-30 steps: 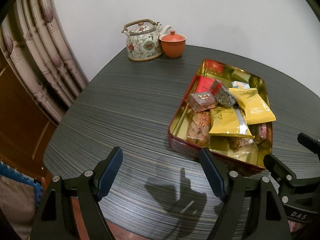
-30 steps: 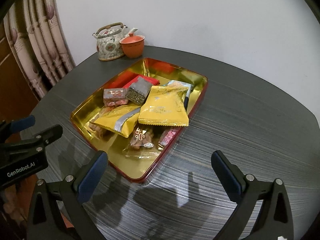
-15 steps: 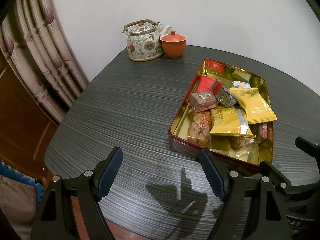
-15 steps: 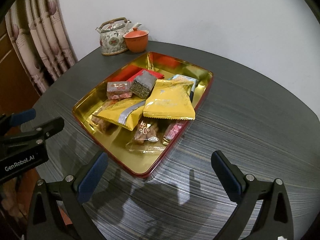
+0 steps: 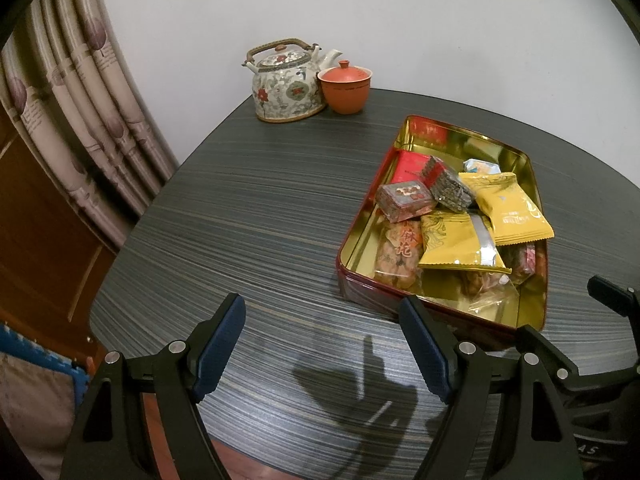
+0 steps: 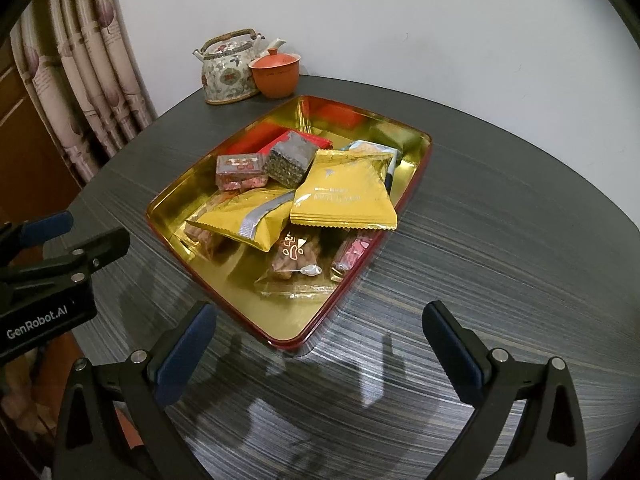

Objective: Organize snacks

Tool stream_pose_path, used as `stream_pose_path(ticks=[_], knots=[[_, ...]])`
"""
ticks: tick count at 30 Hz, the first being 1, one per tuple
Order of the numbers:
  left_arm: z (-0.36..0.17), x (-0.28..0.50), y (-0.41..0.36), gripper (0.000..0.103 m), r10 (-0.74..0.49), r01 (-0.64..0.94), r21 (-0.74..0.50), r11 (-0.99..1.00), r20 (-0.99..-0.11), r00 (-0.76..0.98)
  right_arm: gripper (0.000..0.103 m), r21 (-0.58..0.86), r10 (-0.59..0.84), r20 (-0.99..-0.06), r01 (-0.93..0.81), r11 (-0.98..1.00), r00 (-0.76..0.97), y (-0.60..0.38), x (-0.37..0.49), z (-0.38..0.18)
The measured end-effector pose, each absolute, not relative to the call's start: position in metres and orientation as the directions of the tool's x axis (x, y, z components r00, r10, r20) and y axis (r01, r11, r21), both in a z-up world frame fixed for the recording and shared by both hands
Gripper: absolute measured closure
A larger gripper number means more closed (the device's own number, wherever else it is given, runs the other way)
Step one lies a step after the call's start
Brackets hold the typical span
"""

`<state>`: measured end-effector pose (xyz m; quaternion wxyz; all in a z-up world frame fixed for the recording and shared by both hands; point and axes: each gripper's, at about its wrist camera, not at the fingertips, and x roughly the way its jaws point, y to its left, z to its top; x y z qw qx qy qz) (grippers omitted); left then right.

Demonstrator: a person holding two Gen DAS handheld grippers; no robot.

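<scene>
- Two grippers hang above the dark striped table [image 5: 248,216], and both are spread wide with nothing between the fingers: the left gripper [image 5: 324,344] and the right gripper [image 6: 320,344].
- Compared with one second ago, the right wrist view has come closer to the tin tray [image 6: 224,300]; the tray now looks bigger there and its near corner lies between the two blue pads.
- In the left wrist view little has changed: the tray [image 5: 360,236] stays to the right of the left gripper, only slightly shifted, and the right gripper [image 5: 580,320] shows at the right edge a bit lower than before.
- All snacks lie inside the tray as before: two yellow packets [image 6: 344,196] on top, a clear bag of nuts [image 6: 296,260] near the front, a small pink bar [image 6: 352,254] beside it, a red packet [image 5: 412,164] and two small wrapped blocks [image 6: 240,170] toward the back.
- A flowered teapot [image 5: 286,84] and an orange lidded cup [image 5: 345,88] stand touching each other at the far edge of the table, well apart from the tray.
- A curtain [image 5: 76,92] hangs at the left.
</scene>
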<state>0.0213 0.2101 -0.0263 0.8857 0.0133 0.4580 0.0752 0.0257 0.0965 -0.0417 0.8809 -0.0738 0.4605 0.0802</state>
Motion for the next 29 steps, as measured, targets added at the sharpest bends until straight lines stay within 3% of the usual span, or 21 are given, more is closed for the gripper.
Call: stream_pose_path(ticks=[29], knots=[[-0.0266,0.0196,0.2049,0.024,0.137,-0.094,0.101,0.990,-0.806,0.575,0.001,-0.051,0.081,-0.827,-0.217,0.975,0.556,0.1007,0.0209,-0.0447]])
